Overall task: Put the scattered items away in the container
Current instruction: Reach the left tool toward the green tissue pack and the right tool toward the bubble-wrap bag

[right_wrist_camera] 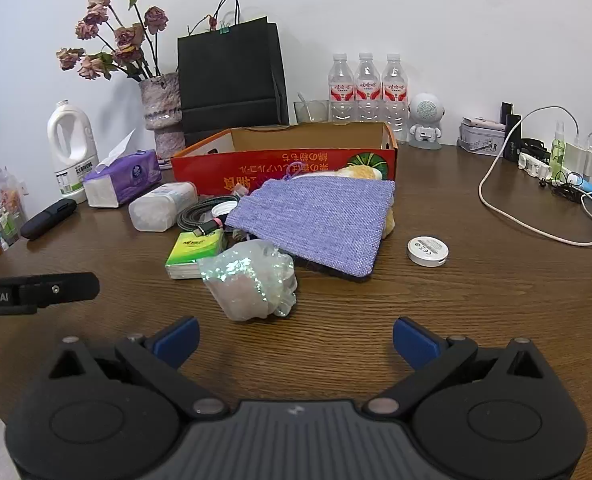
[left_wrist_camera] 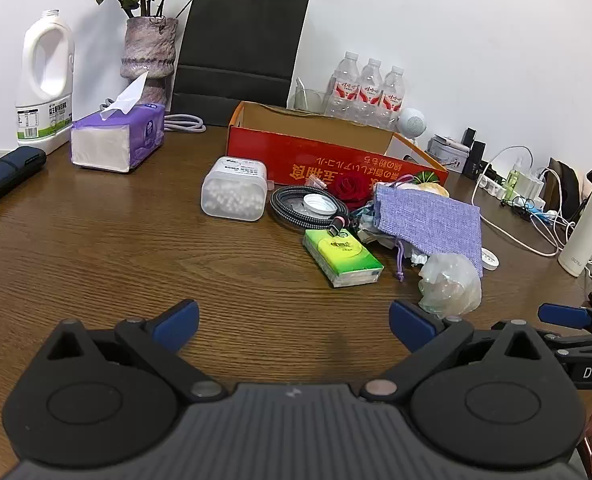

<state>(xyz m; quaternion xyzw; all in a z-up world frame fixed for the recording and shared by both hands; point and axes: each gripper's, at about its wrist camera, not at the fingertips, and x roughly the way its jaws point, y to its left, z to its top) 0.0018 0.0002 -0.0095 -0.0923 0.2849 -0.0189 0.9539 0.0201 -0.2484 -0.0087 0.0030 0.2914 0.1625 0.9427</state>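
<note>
A red cardboard box [left_wrist_camera: 328,156] [right_wrist_camera: 280,160] stands open at the table's middle back. In front of it lie a clear tub of cotton swabs [left_wrist_camera: 234,194] [right_wrist_camera: 162,206], a coiled braided cable [left_wrist_camera: 296,210] [right_wrist_camera: 200,216], a green tissue pack [left_wrist_camera: 342,258] [right_wrist_camera: 190,254], a purple woven pouch [left_wrist_camera: 432,220] [right_wrist_camera: 316,220], a crumpled clear bag [left_wrist_camera: 450,284] [right_wrist_camera: 252,280] and a small round tin [right_wrist_camera: 427,251]. My left gripper [left_wrist_camera: 294,326] stands open over bare table, short of the pile. My right gripper [right_wrist_camera: 296,340] is open too, just before the clear bag.
A purple tissue box [left_wrist_camera: 120,140], a white jug [left_wrist_camera: 46,80], a vase of dried roses [left_wrist_camera: 148,52] and a black paper bag [left_wrist_camera: 240,48] line the back left. Three water bottles [right_wrist_camera: 368,88] stand behind the box. Chargers and white cables [right_wrist_camera: 536,208] crowd the right side.
</note>
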